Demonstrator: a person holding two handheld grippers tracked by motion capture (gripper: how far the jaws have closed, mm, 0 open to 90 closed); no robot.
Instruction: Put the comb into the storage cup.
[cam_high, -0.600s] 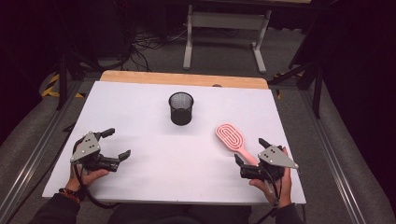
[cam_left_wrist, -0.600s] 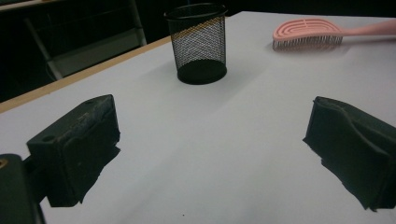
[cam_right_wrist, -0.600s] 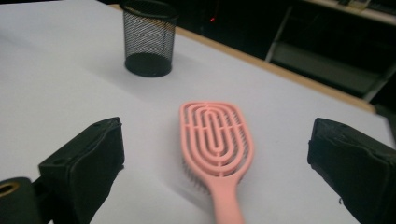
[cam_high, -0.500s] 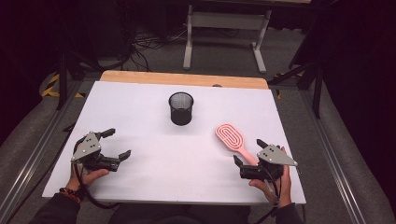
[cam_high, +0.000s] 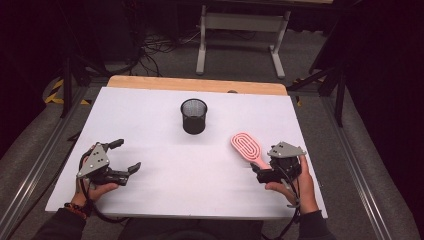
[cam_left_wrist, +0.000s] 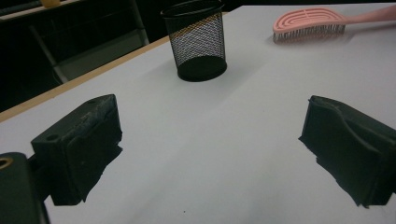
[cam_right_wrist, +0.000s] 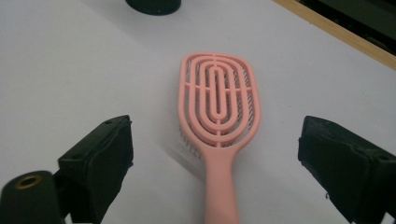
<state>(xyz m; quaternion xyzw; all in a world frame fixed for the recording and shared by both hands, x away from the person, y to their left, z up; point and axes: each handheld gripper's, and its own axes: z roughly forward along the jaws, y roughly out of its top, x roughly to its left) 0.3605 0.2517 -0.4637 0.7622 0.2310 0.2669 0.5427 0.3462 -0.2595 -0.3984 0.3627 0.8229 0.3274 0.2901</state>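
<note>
One pink hairbrush (cam_high: 246, 146), one black mesh cup (cam_high: 193, 115), and two grippers on one table (cam_high: 150, 110).

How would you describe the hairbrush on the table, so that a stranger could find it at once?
Start from the white table; a black mesh cup stands near its middle. Toward the right gripper lies the hairbrush, bristles down, its handle between the open jaws. It is the only pink thing there, with an oval head of slotted rings.

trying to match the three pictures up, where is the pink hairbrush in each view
High view: pink hairbrush right of centre, handle toward the right gripper.
Left gripper view: top right corner.
Right gripper view: centre, handle between the open jaws.
Shared landmark: black mesh cup.
</note>
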